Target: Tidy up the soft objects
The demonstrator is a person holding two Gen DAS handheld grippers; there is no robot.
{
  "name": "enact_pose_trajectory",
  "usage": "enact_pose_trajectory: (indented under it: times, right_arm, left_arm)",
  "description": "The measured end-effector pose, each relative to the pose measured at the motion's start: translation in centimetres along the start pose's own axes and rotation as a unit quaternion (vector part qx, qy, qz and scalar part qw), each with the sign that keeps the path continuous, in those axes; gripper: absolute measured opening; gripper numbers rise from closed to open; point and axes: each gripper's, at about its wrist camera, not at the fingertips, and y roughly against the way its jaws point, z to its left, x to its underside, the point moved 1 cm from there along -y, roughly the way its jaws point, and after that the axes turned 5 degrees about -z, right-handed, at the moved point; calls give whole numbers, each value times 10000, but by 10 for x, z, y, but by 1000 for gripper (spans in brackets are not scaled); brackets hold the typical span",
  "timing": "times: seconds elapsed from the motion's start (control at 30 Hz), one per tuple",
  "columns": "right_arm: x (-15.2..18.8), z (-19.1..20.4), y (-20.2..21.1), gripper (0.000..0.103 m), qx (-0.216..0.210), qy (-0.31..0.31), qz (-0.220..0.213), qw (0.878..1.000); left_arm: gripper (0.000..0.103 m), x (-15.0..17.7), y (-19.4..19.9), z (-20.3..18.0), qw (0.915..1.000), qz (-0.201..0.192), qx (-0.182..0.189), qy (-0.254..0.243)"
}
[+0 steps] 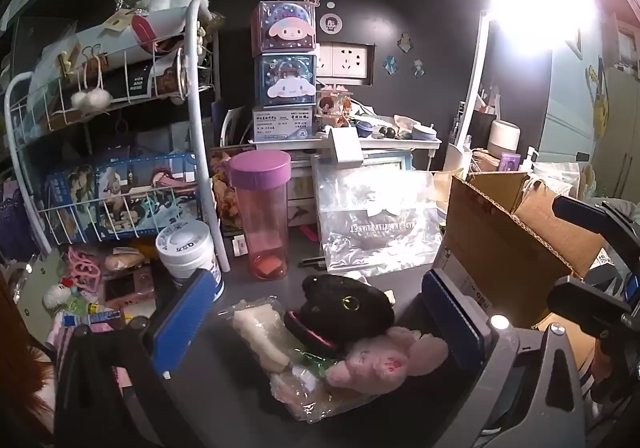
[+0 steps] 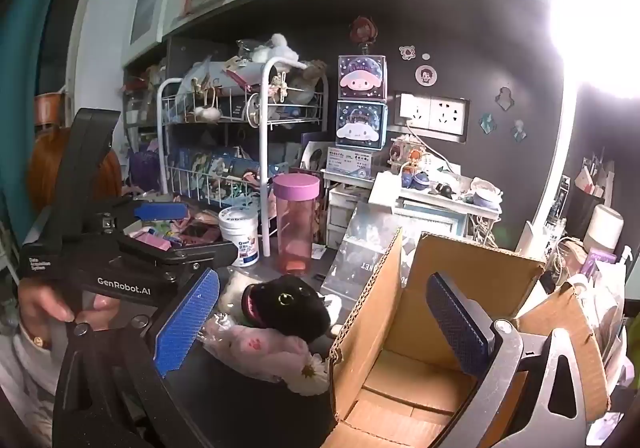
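A black plush (image 1: 347, 306) with a yellow eye lies on the dark desk on top of a pink plush (image 1: 384, 362) and a clear bag of soft items (image 1: 264, 336). My left gripper (image 1: 320, 324) is open, its blue pads on either side of the pile, just above it. In the right wrist view the black plush (image 2: 288, 306) and pink plush (image 2: 264, 348) lie left of an open cardboard box (image 2: 400, 368). My right gripper (image 2: 320, 326) is open and empty, its right finger over the box. The box also shows in the left wrist view (image 1: 504, 236).
A pink tumbler (image 1: 266, 215) and a white tub (image 1: 188, 252) stand behind the pile. A white wire rack (image 1: 112, 167) fills the left. A clear plastic bag (image 1: 376, 224) leans at the back. A bright lamp (image 1: 540, 7) glares at upper right. Clutter lines the desk's left edge.
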Motion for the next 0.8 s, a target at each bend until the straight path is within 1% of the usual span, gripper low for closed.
enact_pose_trajectory:
  times: [0.2, 0.23, 0.3, 0.5, 0.63, 0.7, 0.8]
  right_arm:
    - [-2, -1, -1, 103, 49, 56, 28, 10000]
    - [5, 1, -1, 103, 59, 35, 21, 10000]
    - [7, 2, -1, 103, 60, 7, 13, 10000]
    - [9, 2, -4, 103, 102, -20, -12, 9999]
    - [9, 0, -1, 103, 107, -67, -19, 9999]
    - [1, -7, 3, 103, 85, -54, 46, 9999]
    - [5, -4, 4, 103, 102, -68, 60, 9999]
  left_arm:
    - [103, 3, 4, 3, 10000, -28, 9, -4]
    - [103, 3, 5, 3, 10000, -39, -1, -8]
    - [103, 2, 5, 3, 10000, 6, -11, 44]
    - [103, 5, 10, 8, 10000, -19, -18, 63]
    - [103, 4, 7, 7, 9999, -33, -60, 77]
    - [103, 4, 7, 7, 9999, -31, -62, 84]
    - [103, 3, 8, 8, 9999, -36, -62, 89]
